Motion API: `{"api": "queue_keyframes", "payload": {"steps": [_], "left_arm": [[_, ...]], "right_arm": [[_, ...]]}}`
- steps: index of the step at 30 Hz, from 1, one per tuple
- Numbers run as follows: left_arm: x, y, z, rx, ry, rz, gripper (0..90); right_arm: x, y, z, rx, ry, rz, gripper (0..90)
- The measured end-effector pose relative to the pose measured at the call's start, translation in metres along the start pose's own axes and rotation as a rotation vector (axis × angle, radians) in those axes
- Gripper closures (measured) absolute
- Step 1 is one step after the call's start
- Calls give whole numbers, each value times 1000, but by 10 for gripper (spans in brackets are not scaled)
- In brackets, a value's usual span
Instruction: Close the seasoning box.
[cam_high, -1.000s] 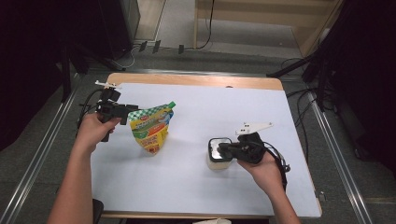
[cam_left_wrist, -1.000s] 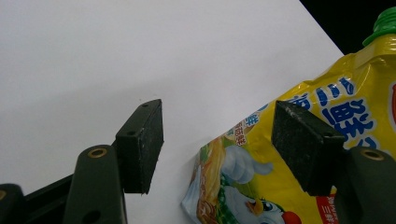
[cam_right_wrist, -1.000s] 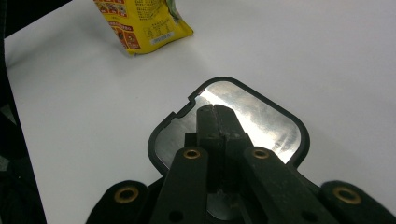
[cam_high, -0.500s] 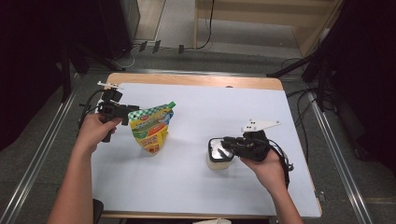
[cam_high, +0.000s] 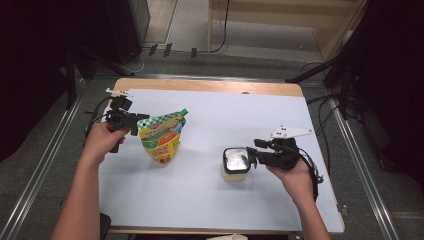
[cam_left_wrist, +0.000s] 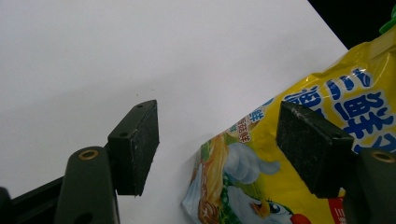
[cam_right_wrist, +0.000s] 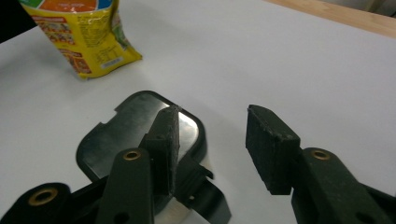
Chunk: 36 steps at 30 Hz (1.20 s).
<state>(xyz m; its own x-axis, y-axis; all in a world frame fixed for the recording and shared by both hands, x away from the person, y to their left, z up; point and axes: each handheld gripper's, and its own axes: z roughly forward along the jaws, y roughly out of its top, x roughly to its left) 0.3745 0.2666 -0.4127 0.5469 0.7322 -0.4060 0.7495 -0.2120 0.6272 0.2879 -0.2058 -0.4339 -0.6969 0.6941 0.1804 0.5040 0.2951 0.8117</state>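
The right tool (cam_high: 251, 159) is nearest, down by the person's right hand (cam_high: 295, 177). A second ago it was pinched shut on the tab of the little tub (cam_high: 235, 165). Its jaws have just been opening, and now the tab sits loose beside the left pad, with no squeeze on it. The tool has also slid a bit away from the tub. I think this means the tub is now set down and let go, so that step looks done.

The tub stands upright on the white table (cam_high: 210, 200), with its shiny lid (cam_right_wrist: 140, 128) facing up. Its tab points toward the right tool.

Farther off on the left, the yellow snack bag (cam_high: 161, 139) stands tilted on the table. Its long side runs from its bottom corner near the person up to its green top, which leans away to the right. The left tool (cam_high: 136, 125) has its jaws spread wide around the bag's edge, not pressing it. The left hand (cam_high: 102, 140) holds that tool.
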Motion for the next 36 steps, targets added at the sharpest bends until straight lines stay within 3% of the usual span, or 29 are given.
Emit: {"api": "queue_keyframes", "payload": {"steps": [6, 15, 20, 26, 31, 36], "left_arm": [[0, 0, 0, -6, 3, -7, 308], [1, 0, -1, -13, 4, -5, 307], [2, -1, -1, -15, 7, -2, 307], [3, -1, -1, -20, 6, -3, 307], [5, -2, 0, -20, 7, -10, 306], [5, -2, 0, -20, 10, -9, 306]], "right_arm": [[-15, -5, -9, -24, -37, 33, 528], [-32, -16, -16, -50, -73, 38, 489], [-43, -23, -19, -54, -93, 85, 452], [-53, -31, -17, -50, -123, 117, 411], [-58, -36, -12, -55, -101, 157, 388], [-60, -39, -3, -36, -120, 158, 357]]}}
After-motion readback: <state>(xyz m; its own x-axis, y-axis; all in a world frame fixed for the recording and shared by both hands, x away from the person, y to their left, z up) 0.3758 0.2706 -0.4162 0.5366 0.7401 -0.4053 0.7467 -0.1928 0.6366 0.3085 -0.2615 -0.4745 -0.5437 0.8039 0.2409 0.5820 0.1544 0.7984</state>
